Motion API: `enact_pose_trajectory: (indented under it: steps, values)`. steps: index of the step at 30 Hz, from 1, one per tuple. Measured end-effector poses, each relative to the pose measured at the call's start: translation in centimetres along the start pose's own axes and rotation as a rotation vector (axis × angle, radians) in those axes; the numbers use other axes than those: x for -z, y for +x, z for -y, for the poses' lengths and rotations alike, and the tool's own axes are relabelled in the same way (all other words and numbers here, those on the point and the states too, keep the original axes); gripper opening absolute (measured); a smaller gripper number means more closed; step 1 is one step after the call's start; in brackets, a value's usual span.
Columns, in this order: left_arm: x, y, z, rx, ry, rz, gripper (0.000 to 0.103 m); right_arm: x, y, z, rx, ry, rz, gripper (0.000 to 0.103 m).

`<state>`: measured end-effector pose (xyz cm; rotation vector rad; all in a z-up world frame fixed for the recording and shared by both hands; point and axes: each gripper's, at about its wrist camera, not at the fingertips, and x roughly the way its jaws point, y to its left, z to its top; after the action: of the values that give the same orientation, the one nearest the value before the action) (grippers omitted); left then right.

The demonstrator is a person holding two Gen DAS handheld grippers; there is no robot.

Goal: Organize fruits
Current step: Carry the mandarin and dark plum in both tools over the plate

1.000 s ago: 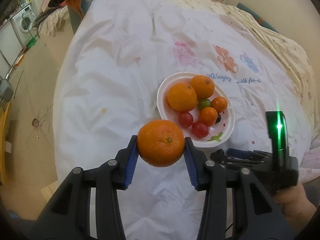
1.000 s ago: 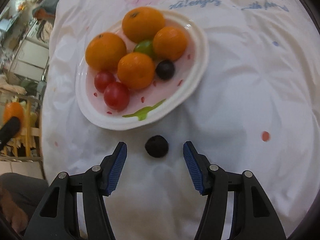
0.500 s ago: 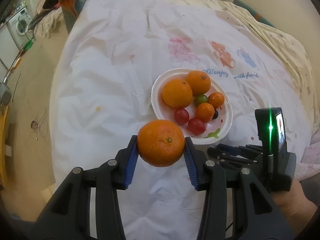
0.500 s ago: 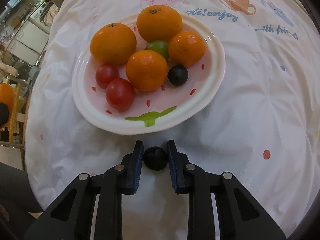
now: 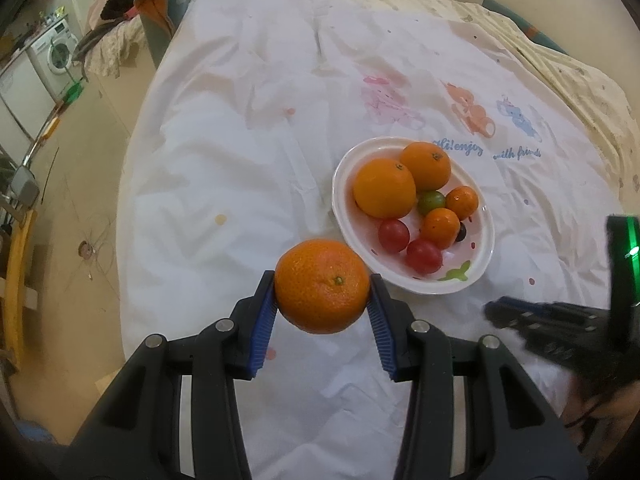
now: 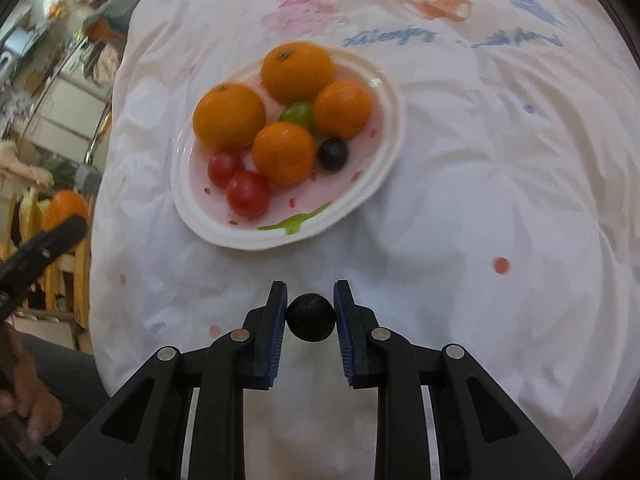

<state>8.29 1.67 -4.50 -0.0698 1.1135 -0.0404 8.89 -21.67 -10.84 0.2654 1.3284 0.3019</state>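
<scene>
My left gripper (image 5: 322, 300) is shut on a large orange mandarin (image 5: 322, 286), held above the white cloth just left of and nearer than the plate. The white oval plate (image 5: 344, 184) carries several oranges, two red tomatoes, a green fruit and a dark berry. My right gripper (image 6: 311, 312) is shut on a small dark berry (image 6: 310, 317), lifted a little off the cloth in front of the plate (image 6: 384, 80). The mandarin (image 6: 66, 208) and a left finger show at the left edge of the right wrist view. The right gripper's body (image 5: 560, 320) appears blurred at the right of the left wrist view.
A white printed cloth (image 5: 248, 152) covers the bed, with cartoon animals and lettering (image 6: 428, 4) beyond the plate. A washing machine (image 5: 56, 52) and piled clothes stand at the far left. A yellow wooden frame (image 5: 18, 276) is by the floor on the left.
My right gripper closed on the dark berry that lay on the cloth and rose with it. The left gripper kept its hold on the mandarin, hardly moving.
</scene>
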Motion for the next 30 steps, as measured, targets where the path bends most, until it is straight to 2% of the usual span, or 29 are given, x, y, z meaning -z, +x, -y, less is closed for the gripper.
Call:
enact_pose_trajectory:
  steps: [8,15,21,24,27,30]
  values:
    - [0.3,0.4,0.6,-0.028,0.049,0.02,0.04,-0.6,-3.7,3.7,-0.005,0.125,0.069,0.025]
    - [0.4,1.2,0.5,-0.091,0.063,0.022,0.04,-2.4,-5.8,4.2,-0.017,0.153,0.16,0.025]
    - [-0.5,0.7,1.0,-0.077,0.074,0.036,0.04,-3.9,-7.1,3.1,-0.086,0.121,0.236,0.025]
    - [-1.3,0.5,1.8,-0.059,0.082,0.054,0.04,-4.6,-7.6,2.6,-0.163,0.113,0.267,0.025]
    - [-2.3,0.7,2.8,-0.025,0.088,0.054,0.04,-5.4,-7.6,2.3,-0.216,0.104,0.277,0.025]
    - [-3.2,1.3,3.9,-0.007,0.11,0.05,0.04,-6.4,-6.9,2.1,-0.228,0.1,0.266,0.025]
